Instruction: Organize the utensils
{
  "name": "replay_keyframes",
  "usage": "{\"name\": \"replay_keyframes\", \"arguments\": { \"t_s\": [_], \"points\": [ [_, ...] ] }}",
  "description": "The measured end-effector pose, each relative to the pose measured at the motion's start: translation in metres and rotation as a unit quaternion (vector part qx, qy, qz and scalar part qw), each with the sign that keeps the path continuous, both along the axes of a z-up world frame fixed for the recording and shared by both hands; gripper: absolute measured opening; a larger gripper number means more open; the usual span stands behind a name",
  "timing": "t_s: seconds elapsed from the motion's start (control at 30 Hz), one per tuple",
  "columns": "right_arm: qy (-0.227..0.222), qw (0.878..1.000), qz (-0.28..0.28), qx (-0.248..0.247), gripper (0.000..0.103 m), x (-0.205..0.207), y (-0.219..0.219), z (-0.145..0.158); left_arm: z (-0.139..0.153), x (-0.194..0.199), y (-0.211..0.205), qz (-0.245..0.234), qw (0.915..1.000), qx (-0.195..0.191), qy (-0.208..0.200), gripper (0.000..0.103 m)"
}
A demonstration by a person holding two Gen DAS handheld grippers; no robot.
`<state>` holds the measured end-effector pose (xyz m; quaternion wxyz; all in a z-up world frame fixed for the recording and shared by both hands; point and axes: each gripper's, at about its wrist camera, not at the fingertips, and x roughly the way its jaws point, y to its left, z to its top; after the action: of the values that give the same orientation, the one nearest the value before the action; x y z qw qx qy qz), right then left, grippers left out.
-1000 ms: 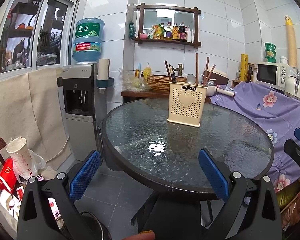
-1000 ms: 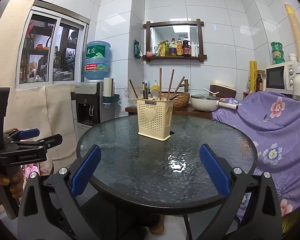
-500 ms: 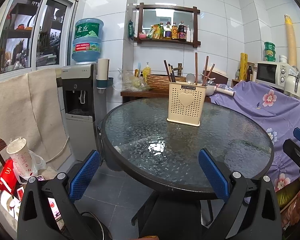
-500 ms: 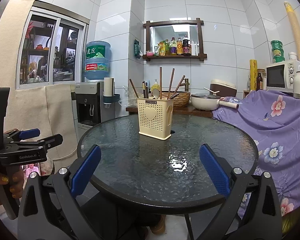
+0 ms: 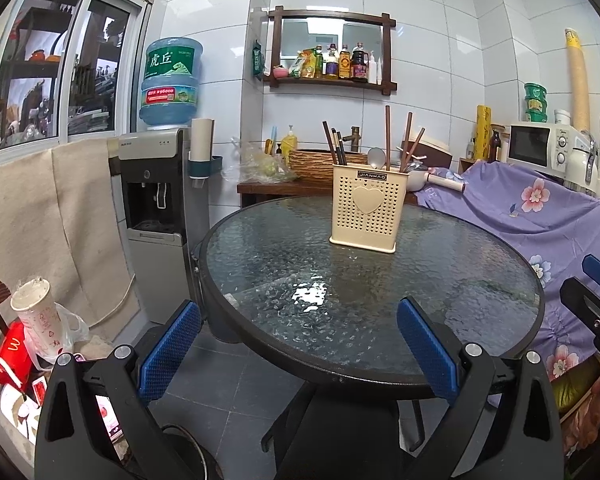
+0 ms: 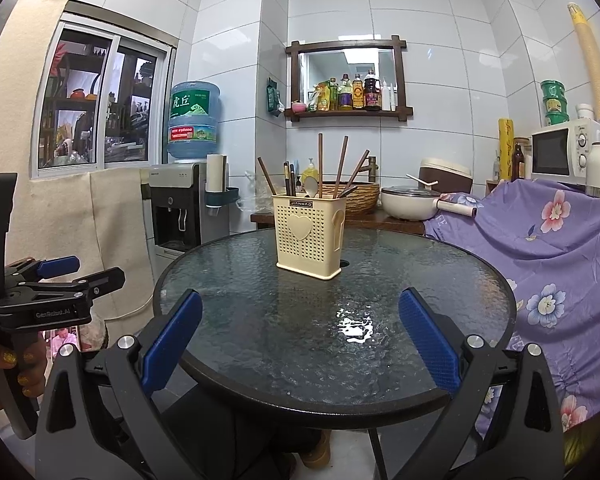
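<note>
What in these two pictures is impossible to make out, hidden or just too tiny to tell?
- Lower ends of the chopsticks and spoon: hidden inside the utensil holder, both views.
- Any dividers inside the holder: walls block them, both views.
- Bottle labels on the wall shelf: too small, both views.
- Right gripper seen from the left wrist view: cut off by the right edge.
- Table legs: hidden behind the left gripper.

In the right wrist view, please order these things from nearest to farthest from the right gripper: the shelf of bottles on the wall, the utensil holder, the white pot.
From the right gripper:
1. utensil holder, on the glass table, slightly left.
2. white pot, beyond the table, to the right.
3. shelf of bottles, high on the back wall.
</note>
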<state>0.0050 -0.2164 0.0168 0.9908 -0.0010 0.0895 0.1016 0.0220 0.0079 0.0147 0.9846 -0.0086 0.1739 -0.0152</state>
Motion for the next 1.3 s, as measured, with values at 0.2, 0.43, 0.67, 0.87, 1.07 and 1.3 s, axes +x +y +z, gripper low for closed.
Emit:
{"name": "replay_keyframes", "arguments": {
  "t_s": [0.2,0.43,0.67,0.87,1.07,1.3],
  "points": [
    [0.003,1.0,0.0,0.006,0.097,0.0025,-0.0044,-0.0005,-0.0002,-0.0003,-0.0021,-0.002,1.0,0.004,0.0,0.096],
    [0.003,1.0,0.0,0.007,0.097,0.0025,-0.0055,-0.0008,-0.0012,0.001,-0.004,-0.009,0.9999,-0.001,0.008,0.096],
    [0.004,1.0,0.001,0.005,0.097,0.0029,-0.0057,-0.0013,-0.002,0.0009,-0.0029,-0.008,0.9999,-0.002,0.01,0.096],
    [0.004,1.0,0.002,0.006,0.097,0.0032,-0.0054,-0.0028,-0.0027,0.0012,-0.0022,-0.007,0.9999,-0.002,0.013,0.096],
    [0.005,1.0,0.003,0.007,0.097,0.004,-0.0055,-0.0034,-0.0029,0.0011,-0.0024,-0.007,0.9999,-0.002,0.012,0.096],
    [0.005,1.0,0.005,0.006,0.097,0.0048,-0.0063,-0.0044,-0.0027,0.0019,-0.0026,-0.008,0.9999,-0.002,0.013,0.096]
  ]
}}
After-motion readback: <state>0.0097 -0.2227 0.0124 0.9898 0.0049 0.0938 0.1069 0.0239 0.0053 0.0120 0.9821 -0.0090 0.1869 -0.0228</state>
